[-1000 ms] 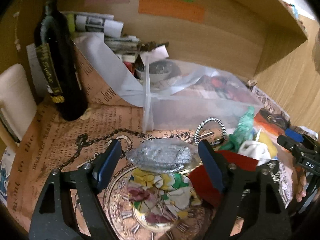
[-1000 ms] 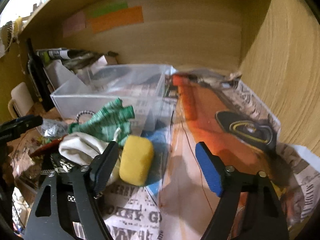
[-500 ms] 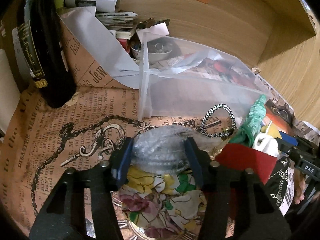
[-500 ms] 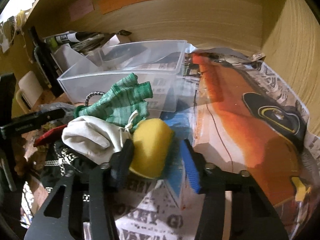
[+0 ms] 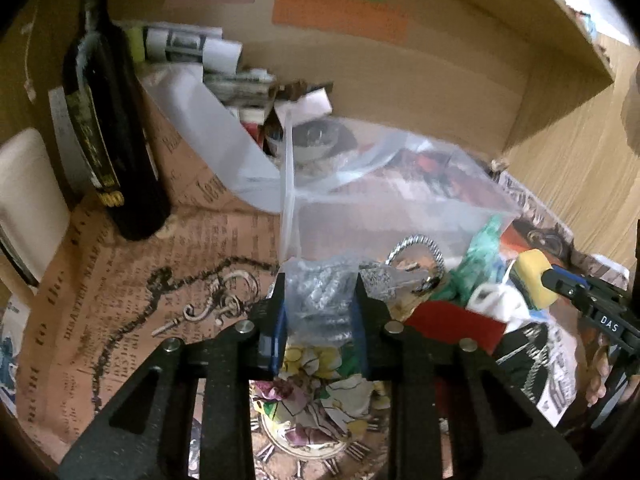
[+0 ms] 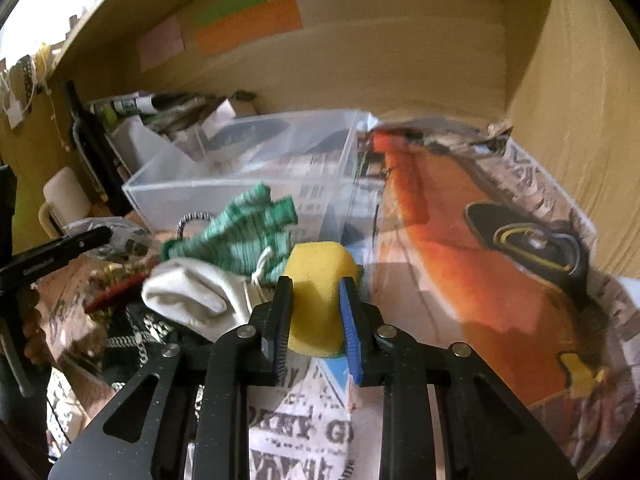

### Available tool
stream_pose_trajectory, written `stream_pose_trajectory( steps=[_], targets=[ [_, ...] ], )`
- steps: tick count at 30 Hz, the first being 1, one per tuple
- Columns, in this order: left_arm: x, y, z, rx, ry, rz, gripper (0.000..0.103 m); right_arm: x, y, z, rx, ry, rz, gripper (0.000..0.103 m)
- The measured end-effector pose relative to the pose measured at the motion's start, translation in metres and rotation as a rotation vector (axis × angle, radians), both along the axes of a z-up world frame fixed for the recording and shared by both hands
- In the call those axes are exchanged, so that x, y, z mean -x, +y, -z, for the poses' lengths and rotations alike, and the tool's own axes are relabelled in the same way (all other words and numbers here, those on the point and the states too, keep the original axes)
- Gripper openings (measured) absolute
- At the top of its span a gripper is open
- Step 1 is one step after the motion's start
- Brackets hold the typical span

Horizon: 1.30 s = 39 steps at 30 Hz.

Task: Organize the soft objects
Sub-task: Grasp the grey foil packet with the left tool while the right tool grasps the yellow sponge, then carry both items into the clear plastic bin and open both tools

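Observation:
My left gripper (image 5: 320, 312) is shut on a clear bubble-wrap bundle (image 5: 320, 300) and holds it just above a floral cloth (image 5: 324, 384). My right gripper (image 6: 314, 316) is shut on a yellow sponge (image 6: 318, 280), which also shows in the left wrist view (image 5: 534, 280). A green knit glove (image 6: 236, 236), a white cloth pouch (image 6: 192, 300) and a red cloth (image 5: 456, 324) lie in a pile between the grippers. An open clear plastic bin (image 6: 248, 168) stands behind the pile.
A dark wine bottle (image 5: 108, 128) stands at the back left. Papers and small clutter (image 5: 224, 72) sit behind the bin. A braided ring (image 5: 420, 256) lies by the bin. Wooden walls close the back and right. Printed newspaper (image 6: 480, 240) covers the surface.
Both grippers closed from open: the left onto the bubble-wrap bundle, the right onto the yellow sponge. Both have lifted slightly since half a second ago.

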State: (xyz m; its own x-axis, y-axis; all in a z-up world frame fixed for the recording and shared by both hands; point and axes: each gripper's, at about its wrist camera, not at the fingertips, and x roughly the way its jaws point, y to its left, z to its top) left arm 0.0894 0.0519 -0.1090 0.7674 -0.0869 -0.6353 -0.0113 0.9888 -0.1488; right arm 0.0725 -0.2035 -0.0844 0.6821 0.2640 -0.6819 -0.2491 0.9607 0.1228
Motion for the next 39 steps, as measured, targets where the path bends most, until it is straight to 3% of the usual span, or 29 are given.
stream_pose_trajectory(
  steps=[11,17,27,39],
  targets=[
    [-0.002,-0.005,-0.060,-0.007,-0.176,-0.021,0.027,-0.007,0.006,-0.056,-0.032,-0.197,-0.011,0.021],
    [-0.021,-0.011,-0.075,-0.015,-0.211,-0.014,0.027,-0.026,0.017,-0.071,-0.044,-0.251,-0.033,0.021],
    [-0.073,-0.024,-0.072,-0.058,-0.146,-0.002,0.027,-0.076,0.036,-0.057,-0.011,-0.187,-0.057,0.021],
    [-0.136,-0.037,-0.025,-0.118,0.042,0.042,0.027,-0.126,0.052,-0.013,0.072,-0.026,-0.076,0.022]
  ],
)
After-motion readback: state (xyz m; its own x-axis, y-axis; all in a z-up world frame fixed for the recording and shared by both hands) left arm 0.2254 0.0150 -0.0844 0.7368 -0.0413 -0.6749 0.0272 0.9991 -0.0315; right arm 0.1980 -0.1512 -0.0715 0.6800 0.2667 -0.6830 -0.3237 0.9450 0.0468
